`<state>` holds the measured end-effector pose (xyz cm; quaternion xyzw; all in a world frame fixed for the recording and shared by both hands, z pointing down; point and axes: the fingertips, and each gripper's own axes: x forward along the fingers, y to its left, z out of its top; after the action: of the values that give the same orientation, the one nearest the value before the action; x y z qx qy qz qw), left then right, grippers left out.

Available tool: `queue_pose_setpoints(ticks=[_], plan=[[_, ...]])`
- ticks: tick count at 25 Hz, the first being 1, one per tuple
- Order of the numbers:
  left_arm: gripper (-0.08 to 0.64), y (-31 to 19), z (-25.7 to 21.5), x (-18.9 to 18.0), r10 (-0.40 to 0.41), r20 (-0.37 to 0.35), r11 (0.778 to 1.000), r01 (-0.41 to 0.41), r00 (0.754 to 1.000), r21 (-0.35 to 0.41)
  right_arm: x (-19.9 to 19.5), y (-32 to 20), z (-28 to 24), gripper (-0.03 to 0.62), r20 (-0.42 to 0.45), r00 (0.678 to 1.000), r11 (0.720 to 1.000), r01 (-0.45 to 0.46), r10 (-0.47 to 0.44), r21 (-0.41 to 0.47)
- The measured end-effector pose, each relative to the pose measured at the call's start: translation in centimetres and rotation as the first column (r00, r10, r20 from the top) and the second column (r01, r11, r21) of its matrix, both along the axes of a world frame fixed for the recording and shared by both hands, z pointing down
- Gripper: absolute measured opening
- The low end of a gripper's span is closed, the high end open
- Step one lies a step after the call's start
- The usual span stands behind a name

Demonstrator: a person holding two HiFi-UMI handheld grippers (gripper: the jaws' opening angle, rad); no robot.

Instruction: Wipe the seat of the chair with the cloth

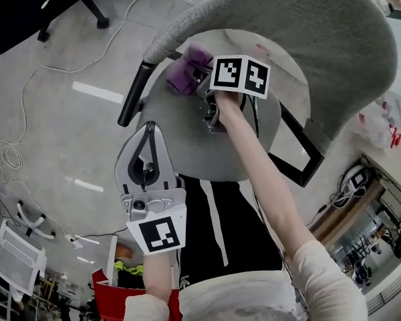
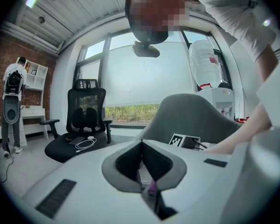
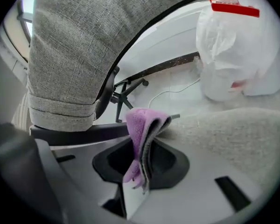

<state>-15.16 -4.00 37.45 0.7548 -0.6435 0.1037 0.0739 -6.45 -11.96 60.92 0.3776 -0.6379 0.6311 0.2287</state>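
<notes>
The grey fabric-covered chair with a curved backrest [image 1: 334,52] is seen from above, and its round seat [image 1: 180,116] is left bare for wiping. The right gripper [image 1: 202,84] is reached to the seat's rear edge under the backrest, clamped on the folded purple fleece cloth [image 3: 140,125], probably so that a stroke can run forward. The left gripper [image 1: 150,129] is held apart near the front rim, jaws together on nothing. Only the right gripper view shows the cloth's fold at the seat; contact cannot be confirmed.
</notes>
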Motion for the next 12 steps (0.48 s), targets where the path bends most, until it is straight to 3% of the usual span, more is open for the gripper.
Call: queue_pose_setpoints(ticks=[5, 12], plan=[[0.012, 0.1, 0.2, 0.3, 0.020, 0.025, 1.000, -0.020, 0.999, -0.016, 4.4, 0.9, -0.3, 0.094, -0.064, 0.998, 1.000, 0.013, -0.012, 0.019], [0.012, 0.1, 0.4, 0.9, 0.035, 0.024, 0.999, -0.035, 0.999, -0.028, 13.9, 4.2, -0.6, 0.094, -0.240, 0.970, 1.000, 0.030, -0.029, 0.003]])
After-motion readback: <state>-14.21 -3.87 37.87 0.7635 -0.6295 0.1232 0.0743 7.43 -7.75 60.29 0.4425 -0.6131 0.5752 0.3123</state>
